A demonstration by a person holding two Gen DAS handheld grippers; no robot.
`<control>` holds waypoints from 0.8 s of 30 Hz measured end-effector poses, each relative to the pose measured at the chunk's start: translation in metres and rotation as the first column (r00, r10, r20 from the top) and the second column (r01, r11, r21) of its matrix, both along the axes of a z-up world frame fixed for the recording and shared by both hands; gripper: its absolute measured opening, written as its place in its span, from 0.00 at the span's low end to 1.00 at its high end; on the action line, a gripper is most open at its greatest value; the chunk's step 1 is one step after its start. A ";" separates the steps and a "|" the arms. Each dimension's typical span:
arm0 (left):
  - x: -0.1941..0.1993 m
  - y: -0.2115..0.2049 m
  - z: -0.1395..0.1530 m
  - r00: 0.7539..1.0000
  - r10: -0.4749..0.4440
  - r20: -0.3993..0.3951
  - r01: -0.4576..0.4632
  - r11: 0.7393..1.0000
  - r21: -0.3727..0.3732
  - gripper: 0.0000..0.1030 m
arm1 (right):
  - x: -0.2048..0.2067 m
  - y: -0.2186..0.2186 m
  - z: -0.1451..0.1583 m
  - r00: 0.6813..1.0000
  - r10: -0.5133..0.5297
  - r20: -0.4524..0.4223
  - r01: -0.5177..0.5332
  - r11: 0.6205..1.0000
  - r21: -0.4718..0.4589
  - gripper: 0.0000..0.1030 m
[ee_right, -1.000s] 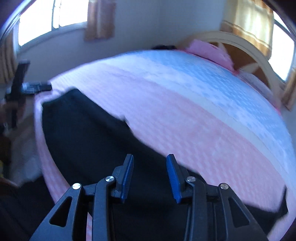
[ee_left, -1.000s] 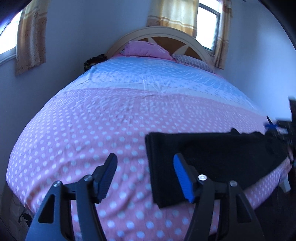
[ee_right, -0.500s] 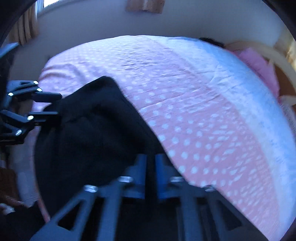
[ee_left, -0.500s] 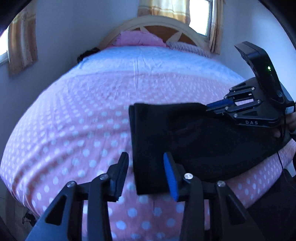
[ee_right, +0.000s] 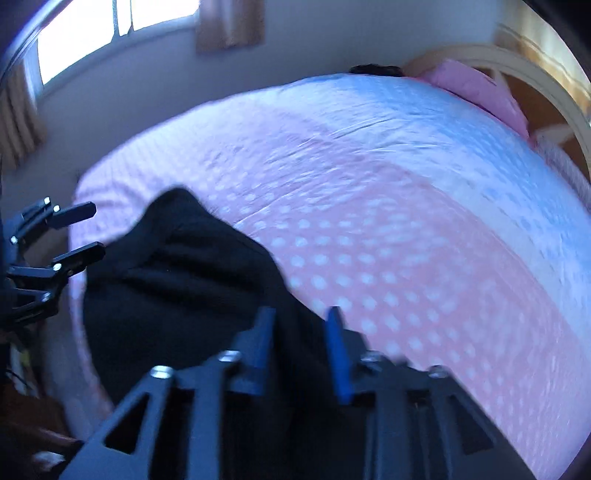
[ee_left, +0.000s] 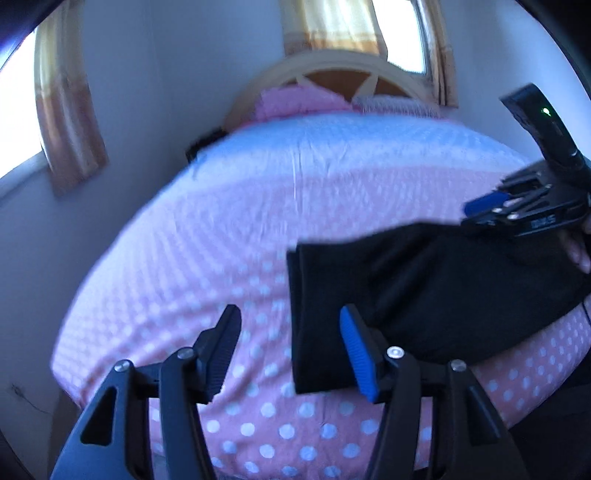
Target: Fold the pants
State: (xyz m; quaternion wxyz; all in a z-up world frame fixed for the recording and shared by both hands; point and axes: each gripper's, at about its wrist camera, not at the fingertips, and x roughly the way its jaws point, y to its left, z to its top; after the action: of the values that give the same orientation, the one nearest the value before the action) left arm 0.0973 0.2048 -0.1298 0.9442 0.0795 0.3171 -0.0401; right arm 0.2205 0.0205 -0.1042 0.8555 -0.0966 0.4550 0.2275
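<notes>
The black pants [ee_left: 424, 288] lie folded in a thick bundle on the pink polka-dot bed cover [ee_left: 207, 258], near its front edge. My left gripper [ee_left: 291, 350] is open, and the bundle's left edge lies between and below its fingers. In the right wrist view the pants [ee_right: 177, 280] form a rumpled heap at lower left. My right gripper [ee_right: 299, 343] stands open, with dark cloth showing in the gap. In the left wrist view the right gripper [ee_left: 480, 212] hovers at the bundle's far right end. The left gripper [ee_right: 74, 232] shows at the left edge of the right wrist view.
The bed cover [ee_right: 388, 240] stretches back to a pale blue part and pink pillows [ee_left: 299, 103] at a rounded headboard [ee_left: 332, 70]. Curtained windows [ee_right: 110, 26] and walls surround the bed. A person's fingers [ee_left: 576, 251] hold the right gripper.
The right gripper shut on the pants half a second ago and now stands open. The left gripper narrowed, then spread wide. The pants now lie folded into a shorter bundle.
</notes>
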 end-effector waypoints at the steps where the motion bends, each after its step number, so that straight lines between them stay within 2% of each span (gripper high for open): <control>1: -0.003 -0.005 0.008 1.000 -0.014 0.017 0.015 1.000 -0.014 0.60 | -0.008 -0.013 0.007 1.000 -0.011 0.005 0.011 1.000 0.026 0.35; 2: -0.004 -0.013 0.015 0.999 -0.038 0.028 0.038 0.999 -0.030 0.63 | -0.021 -0.035 0.017 0.999 -0.034 0.021 0.033 0.999 0.042 0.35; 4: -0.005 -0.032 0.022 0.995 -0.095 0.030 0.096 0.994 -0.051 0.63 | -0.045 -0.066 0.032 0.996 -0.081 0.047 0.078 0.996 0.051 0.35; 6: -0.005 -0.057 0.025 0.985 -0.172 0.022 0.173 0.983 -0.067 0.63 | -0.069 -0.114 0.041 0.987 -0.147 0.064 0.143 0.988 0.063 0.35; 9: -0.004 -0.110 0.023 0.951 -0.309 -0.008 0.307 0.949 -0.071 0.63 | -0.099 -0.195 0.047 0.952 -0.295 0.083 0.295 0.956 0.014 0.35; 12: -0.004 -0.163 0.015 0.905 -0.424 -0.042 0.421 0.905 -0.069 0.63 | -0.122 -0.284 0.049 0.864 -0.497 0.084 0.500 0.865 -0.031 0.35; 15: -0.007 -0.213 0.009 0.855 -0.515 -0.064 0.512 0.857 -0.057 0.63 | -0.142 -0.366 0.047 0.718 -0.694 0.057 0.696 0.718 -0.016 0.35; 17: -0.011 -0.241 0.006 0.824 -0.561 -0.075 0.558 0.828 -0.059 0.59 | -0.153 -0.405 0.040 0.641 -0.767 -0.005 0.767 0.641 0.025 0.35; 18: -0.014 -0.253 0.004 0.808 -0.584 -0.079 0.581 0.812 -0.061 0.57 | -0.157 -0.418 0.035 0.621 -0.783 -0.037 0.784 0.619 0.045 0.35; 20: -0.018 -0.278 0.000 0.773 -0.628 -0.087 0.625 0.778 -0.059 0.53 | -0.162 -0.429 0.023 0.605 -0.789 -0.105 0.796 0.600 0.079 0.35; 24: -0.034 -0.311 -0.006 0.724 -0.680 -0.114 0.681 0.731 -0.035 0.53 | -0.168 -0.422 0.001 0.625 -0.744 -0.234 0.780 0.602 0.170 0.35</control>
State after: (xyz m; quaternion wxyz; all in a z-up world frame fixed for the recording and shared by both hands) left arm 0.0633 -0.1058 -0.1354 0.8426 0.1920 0.3219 -0.3867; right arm 0.0528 -0.4017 -0.1030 0.8413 0.2338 0.4776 -0.0973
